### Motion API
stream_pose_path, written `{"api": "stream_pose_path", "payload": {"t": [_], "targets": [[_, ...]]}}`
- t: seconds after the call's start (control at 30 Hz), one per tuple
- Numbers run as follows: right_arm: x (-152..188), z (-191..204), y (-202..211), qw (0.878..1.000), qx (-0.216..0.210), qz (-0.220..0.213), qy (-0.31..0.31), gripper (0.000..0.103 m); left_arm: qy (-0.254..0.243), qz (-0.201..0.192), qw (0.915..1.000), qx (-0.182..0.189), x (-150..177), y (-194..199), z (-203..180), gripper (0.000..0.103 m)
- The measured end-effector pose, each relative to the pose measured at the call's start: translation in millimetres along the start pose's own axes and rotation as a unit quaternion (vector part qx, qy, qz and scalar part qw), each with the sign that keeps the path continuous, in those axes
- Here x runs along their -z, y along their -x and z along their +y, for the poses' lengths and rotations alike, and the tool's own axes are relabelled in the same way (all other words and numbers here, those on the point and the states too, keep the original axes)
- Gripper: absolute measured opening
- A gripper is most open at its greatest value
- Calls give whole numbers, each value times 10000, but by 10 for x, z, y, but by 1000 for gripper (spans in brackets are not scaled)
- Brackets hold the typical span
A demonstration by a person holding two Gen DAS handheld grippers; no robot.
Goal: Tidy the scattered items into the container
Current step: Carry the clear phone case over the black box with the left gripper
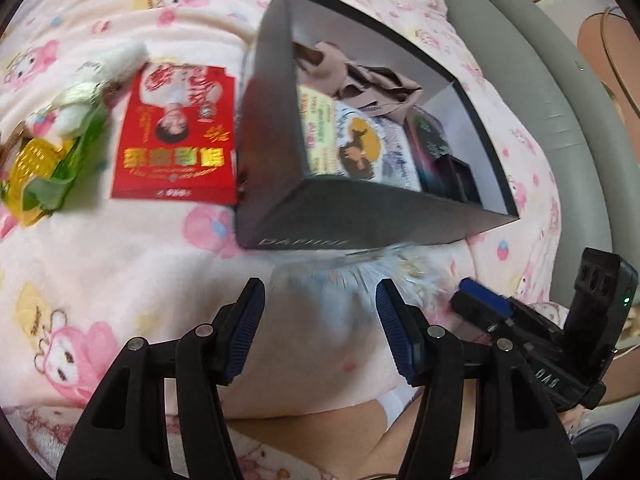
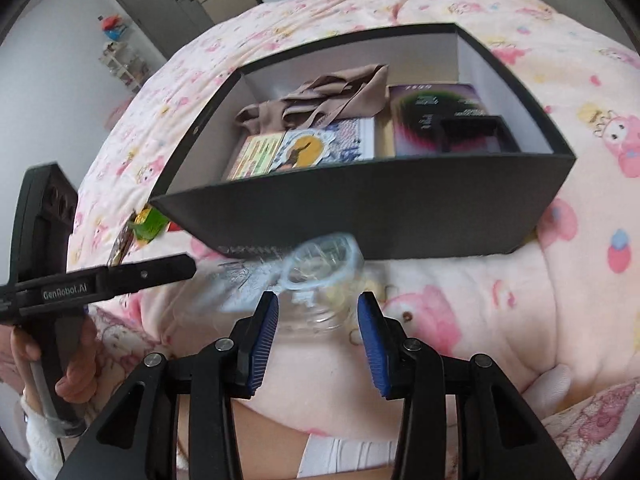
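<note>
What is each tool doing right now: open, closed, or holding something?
Left tool: open, holding nothing.
Right tool: open around the blurred clear plastic container, not clamped on it.

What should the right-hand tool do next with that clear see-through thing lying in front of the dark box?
Probably ease the right gripper forward and close its fingers on the clear plastic item. It lies on the pink blanket just ahead of the open fingers, still outside the dark box, though blur hides its exact shape.
</note>
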State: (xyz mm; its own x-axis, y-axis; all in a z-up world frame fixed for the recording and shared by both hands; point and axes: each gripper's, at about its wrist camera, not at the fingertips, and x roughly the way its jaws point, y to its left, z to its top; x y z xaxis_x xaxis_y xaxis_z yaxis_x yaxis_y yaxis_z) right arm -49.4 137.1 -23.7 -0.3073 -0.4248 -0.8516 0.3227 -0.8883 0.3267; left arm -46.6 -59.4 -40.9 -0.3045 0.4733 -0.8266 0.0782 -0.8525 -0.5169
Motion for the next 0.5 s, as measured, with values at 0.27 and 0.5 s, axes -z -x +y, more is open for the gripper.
{"api": "stream_pose_path", "payload": {"t": [0.27,0.5], "targets": [[-82,-212,-82,9983,77,161,-553,42,170,465,9985,-227,34,-172,27,60],[-104,-263,-531,9900,-199,1004,-966,45,42,566,9968,-567,18,-315,-85,45]]}}
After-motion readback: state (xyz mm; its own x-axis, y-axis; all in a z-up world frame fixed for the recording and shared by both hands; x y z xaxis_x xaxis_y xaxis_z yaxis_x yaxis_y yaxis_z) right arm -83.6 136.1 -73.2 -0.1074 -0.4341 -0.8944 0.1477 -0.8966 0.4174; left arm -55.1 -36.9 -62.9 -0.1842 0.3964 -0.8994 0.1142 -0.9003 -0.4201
